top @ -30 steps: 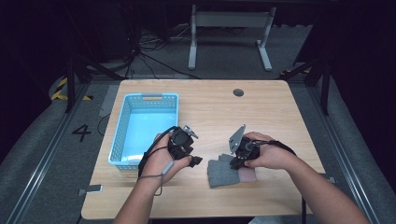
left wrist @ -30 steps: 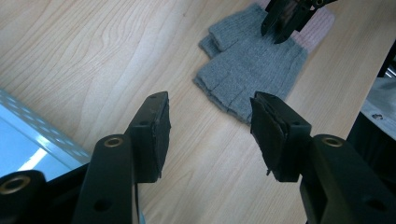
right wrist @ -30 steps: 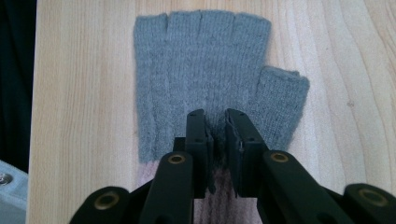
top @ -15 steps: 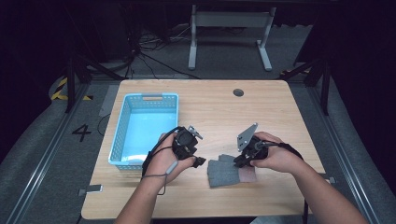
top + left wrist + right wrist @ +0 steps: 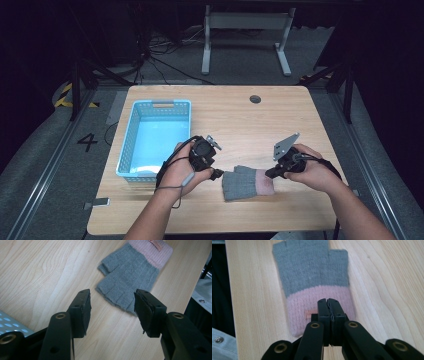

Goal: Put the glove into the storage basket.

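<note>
Your glove lies flat on the worktop near the front edge, between your two hands. Its long axis runs left to right: the grey finger end points to your left claw, and the pink cuff points to your right claw.

Your right claw has just been closing, and in the right gripper view its jaws now stand pressed together over the pink cuff, close to the small label. I judge that they pinch a fold of the cuff, but the pinch point itself is hidden under the jaws, so you should check that the knit really follows when you lift.

Your left claw is released, with the jaws about half apart and nothing between them. In the left gripper view the grey fingers of the glove lie just ahead of the jaws and a little to the right.

The basket stands to the left, beyond your left hand. So the right claw has the cuff, and the left claw is the nearer one to the finger end.
</note>
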`<state>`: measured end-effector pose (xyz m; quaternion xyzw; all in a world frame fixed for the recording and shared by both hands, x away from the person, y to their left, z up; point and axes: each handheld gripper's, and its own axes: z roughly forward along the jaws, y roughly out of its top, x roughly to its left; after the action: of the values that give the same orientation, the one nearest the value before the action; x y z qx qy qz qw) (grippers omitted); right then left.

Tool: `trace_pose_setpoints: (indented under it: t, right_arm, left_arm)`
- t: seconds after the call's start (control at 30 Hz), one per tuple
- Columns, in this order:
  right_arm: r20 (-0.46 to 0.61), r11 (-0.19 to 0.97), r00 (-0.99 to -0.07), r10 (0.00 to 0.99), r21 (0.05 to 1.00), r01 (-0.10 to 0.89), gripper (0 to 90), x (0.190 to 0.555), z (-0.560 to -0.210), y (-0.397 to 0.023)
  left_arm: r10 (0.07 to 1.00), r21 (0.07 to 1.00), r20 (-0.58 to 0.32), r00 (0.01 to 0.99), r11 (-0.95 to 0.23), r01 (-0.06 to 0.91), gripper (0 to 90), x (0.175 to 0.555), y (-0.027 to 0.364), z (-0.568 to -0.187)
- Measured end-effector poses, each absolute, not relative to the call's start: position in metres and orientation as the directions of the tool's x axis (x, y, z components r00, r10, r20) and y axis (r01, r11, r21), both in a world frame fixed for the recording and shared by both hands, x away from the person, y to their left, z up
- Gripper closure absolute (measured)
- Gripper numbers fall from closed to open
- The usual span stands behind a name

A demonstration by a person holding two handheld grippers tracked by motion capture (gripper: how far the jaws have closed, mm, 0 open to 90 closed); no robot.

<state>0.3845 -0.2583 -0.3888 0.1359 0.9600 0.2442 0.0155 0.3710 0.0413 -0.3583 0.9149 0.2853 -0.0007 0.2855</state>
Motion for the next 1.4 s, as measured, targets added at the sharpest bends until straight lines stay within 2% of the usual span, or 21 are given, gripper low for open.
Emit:
trace_pose_setpoints:
  t: [0.37,0.87,1.4]
  right_arm:
    - [0.072,0.769,-0.901,0.428,0.495,0.404,90.0,0.382,-0.404,-0.289]
    - [0.111,0.760,-0.886,0.451,0.474,0.445,90.0,0.382,-0.421,-0.290]
    - [0.116,0.751,-0.890,0.441,0.494,0.437,90.0,0.387,-0.420,-0.286]
  left_arm:
    - [0.523,0.517,-0.167,0.836,-0.676,0.525,48.2,0.372,0.041,-0.360]
    - [0.522,0.516,-0.167,0.837,-0.677,0.525,48.2,0.372,0.041,-0.360]
    - [0.522,0.508,-0.174,0.835,-0.679,0.530,48.1,0.372,0.039,-0.362]
